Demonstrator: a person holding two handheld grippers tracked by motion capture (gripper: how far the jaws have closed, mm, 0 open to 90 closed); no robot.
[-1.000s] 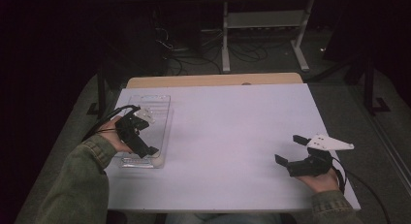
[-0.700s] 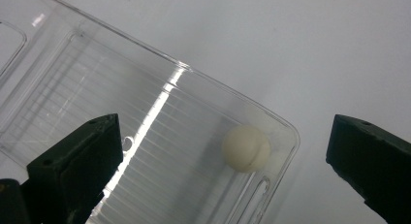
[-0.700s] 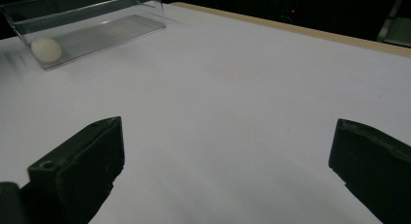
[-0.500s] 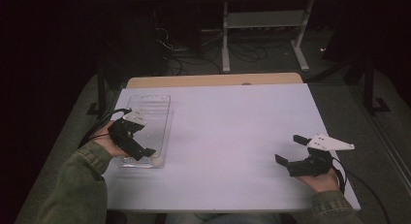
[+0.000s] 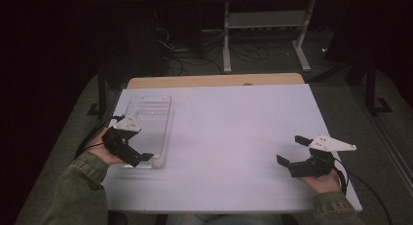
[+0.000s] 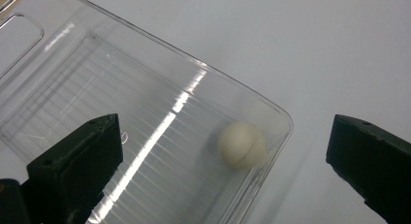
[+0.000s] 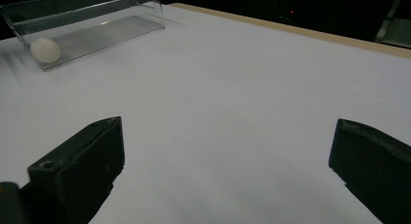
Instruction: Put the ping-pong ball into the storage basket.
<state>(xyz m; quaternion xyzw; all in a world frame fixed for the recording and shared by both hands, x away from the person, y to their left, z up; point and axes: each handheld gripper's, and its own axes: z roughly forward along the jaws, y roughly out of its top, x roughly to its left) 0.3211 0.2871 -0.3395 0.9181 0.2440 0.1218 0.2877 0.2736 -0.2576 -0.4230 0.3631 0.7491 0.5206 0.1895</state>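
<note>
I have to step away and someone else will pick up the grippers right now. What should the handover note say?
Left gripper: open, holding nothing, poised over the near end of the clear tray.
Right gripper: open, empty, low over the bare white table at the near right.
White ball: lying loose inside the tray, in its near corner on the side toward the table's middle; not gripped.
Done: the ball sits in the tray.
Left: unclear from here; if the ball is to come out, the left gripper is the one in place to close on it.
</note>
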